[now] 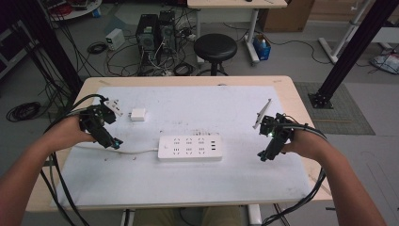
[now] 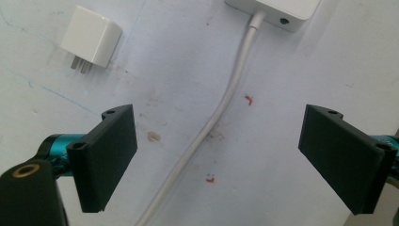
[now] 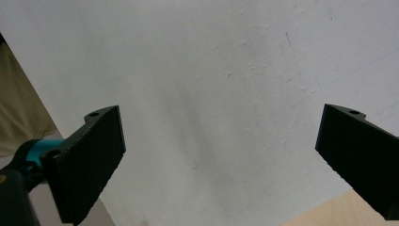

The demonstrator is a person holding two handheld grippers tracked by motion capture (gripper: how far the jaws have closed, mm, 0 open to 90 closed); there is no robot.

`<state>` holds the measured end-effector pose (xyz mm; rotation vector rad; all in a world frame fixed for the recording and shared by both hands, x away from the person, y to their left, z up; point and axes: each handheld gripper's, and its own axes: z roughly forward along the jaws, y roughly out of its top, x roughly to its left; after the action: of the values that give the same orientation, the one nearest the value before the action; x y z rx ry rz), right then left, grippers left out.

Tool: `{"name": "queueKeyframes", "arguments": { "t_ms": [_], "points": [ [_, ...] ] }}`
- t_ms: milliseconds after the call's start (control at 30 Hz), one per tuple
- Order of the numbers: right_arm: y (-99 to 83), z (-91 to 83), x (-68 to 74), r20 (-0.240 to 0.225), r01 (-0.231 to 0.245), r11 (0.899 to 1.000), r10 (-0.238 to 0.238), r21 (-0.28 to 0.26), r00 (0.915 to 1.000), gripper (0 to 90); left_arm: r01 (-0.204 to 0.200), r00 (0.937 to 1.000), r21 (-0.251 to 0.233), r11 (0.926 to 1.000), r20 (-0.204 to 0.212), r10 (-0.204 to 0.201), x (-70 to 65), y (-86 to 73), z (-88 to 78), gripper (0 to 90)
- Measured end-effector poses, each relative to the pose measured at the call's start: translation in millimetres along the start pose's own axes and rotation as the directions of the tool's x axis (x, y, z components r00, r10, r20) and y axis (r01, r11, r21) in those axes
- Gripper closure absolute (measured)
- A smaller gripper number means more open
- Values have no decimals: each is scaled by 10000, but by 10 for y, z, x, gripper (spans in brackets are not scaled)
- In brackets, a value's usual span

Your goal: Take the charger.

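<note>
Hovering over the white mat (image 1: 141, 183), the left gripper (image 1: 114, 142) is standing with its jaws wide apart and holding nothing; the white cable (image 2: 221, 113) is lying on the mat between them, not touched. The right gripper (image 1: 263, 155) is also gaping wide and empty, above bare mat at the right side. The power strip (image 1: 189, 147) is lying between both grippers, and the small white charger (image 1: 138, 114) is resting behind the left one, near it.
</note>
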<state>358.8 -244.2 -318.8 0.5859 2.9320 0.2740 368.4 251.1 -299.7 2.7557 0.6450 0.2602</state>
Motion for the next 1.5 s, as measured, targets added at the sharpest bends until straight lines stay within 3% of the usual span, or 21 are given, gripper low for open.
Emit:
{"name": "queueKeyframes", "arguments": {
  "t_ms": [167, 333, 367, 400, 500, 533, 567, 667, 700, 900, 933, 1033, 1100, 1267, 1400, 1500],
  "points": [
    [5, 9, -4, -57, 17, 10000, -17, 7, 10000, 13, -349, 9994, 39, 9994, 61, 349, 60, 32, -1, 120],
    [21, 16, -12, -120, -105, 9999, 105, 50, 9999, 13, -789, 9959, -69, 9969, 441, 791, 123, 83, 21, 120],
    [22, 16, -14, -116, -111, 9999, 111, 55, 9999, 13, -1085, 9928, -125, 9940, 488, 1090, 167, 113, 20, 120],
    [22, 15, -16, -128, -113, 9999, 114, 42, 9999, 13, -1085, 9928, -125, 9940, 488, 1090, 167, 113, 20, 120],
    [25, 1, -18, -141, -153, 9998, 154, 101, 9998, 13, -1687, 9850, -431, 9847, 305, 1701, 217, 169, 30, 120],
    [25, 1, -18, -141, -153, 9998, 154, 101, 9998, 13, -1712, 9847, -518, 9839, 245, 1727, 239, 195, 39, 120],
    [29, -16, -18, -119, -200, 9998, 201, 51, 9997, 13, -1978, 9800, -493, 9790, 130, 1986, 307, 246, 47, 120],
    [38, -33, -10, -46, -274, 9996, 274, 10, 9996, 13, -1958, 9805, -502, 9794, 93, 1965, 368, 294, 78, 120],
    [38, -33, -10, -46, -274, 9996, 274, 10, 9996, 13, -2142, 9766, -341, 9762, 102, 2146, 408, 319, 89, 120],
    [66, -25, -3, -11, -297, 9995, 297, 131, 9996, 13, -2272, 9734, -240, 9736, 234, 2277, 563, 392, 262, 120],
    [73, -23, -9, -26, -310, 9994, 311, 180, 9995, 13, -2448, 9693, -42, 9696, 243, 2449, 626, 408, 334, 120],
    [83, -18, -20, -41, -279, 9995, 280, 144, 9996, 13, -2425, 9698, 40, 9701, 280, 2423, 681, 416, 421, 120],
    [93, -35, -19, -43, -387, 9990, 388, 220, 9992, 13, -2579, 9657, 108, 9661, 333, 2574, 753, 427, 496, 120],
    [111, -61, -25, -2, -373, 9990, 373, 236, 9993, 13, -2396, 9703, -42, 9709, 334, 2396, 908, 420, 682, 120],
    [129, -104, -26, 37, -443, 9988, 442, 220, 9990, 13, -2412, 9700, 372, 9698, 410, 2397, 1033, 397, 846, 120],
    [144, -138, -16, 85, -490, 9985, 488, 258, 9988, 13, -2008, 9780, 272, 9792, 630, 1988, 1127, 365, 947, 121]
  ]
}}
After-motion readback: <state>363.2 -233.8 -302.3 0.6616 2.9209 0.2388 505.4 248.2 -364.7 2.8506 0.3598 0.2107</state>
